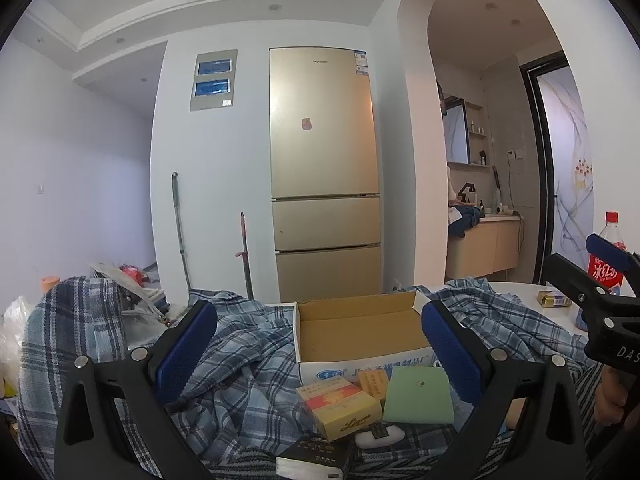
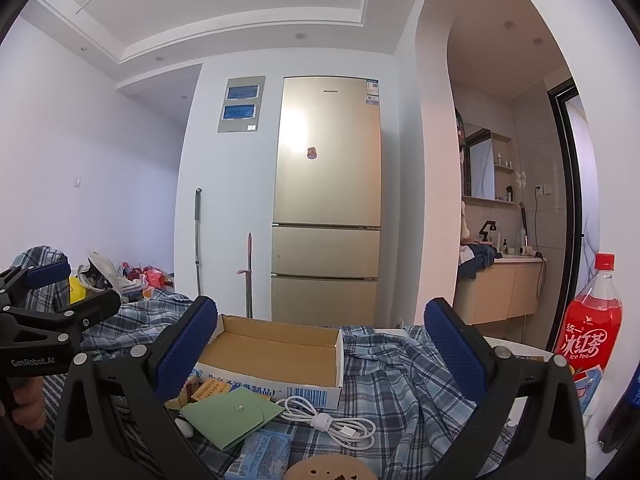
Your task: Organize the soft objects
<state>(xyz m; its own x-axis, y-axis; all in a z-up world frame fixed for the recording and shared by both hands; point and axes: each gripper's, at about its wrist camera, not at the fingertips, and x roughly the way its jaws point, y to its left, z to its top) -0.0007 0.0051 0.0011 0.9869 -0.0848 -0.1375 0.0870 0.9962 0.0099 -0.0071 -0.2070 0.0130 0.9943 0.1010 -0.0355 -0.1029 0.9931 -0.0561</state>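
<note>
Hovering both tongs wide and empty, left tongs (image 1: 318, 344) and right tongs (image 2: 320, 346), I see the plaid cloth (image 1: 240, 364) rumpled across the table, from nine to three o'clock around the cardboard box (image 1: 360, 332). I'd pinch a free edge, clear of the small boxes (image 1: 340, 404).

Light: even, soft indoor daylight, cool bluish cast on white walls.
Glare: bright hotspot on the gold refrigerator (image 2: 326, 168) door in the right wrist view.
Shadows: faint, diffuse.
Distortion: heavy fisheye bowing, black vignette at corners.
Focus: sharp mid-frame; near gripper fingers (image 1: 184, 344) slightly soft.
</note>
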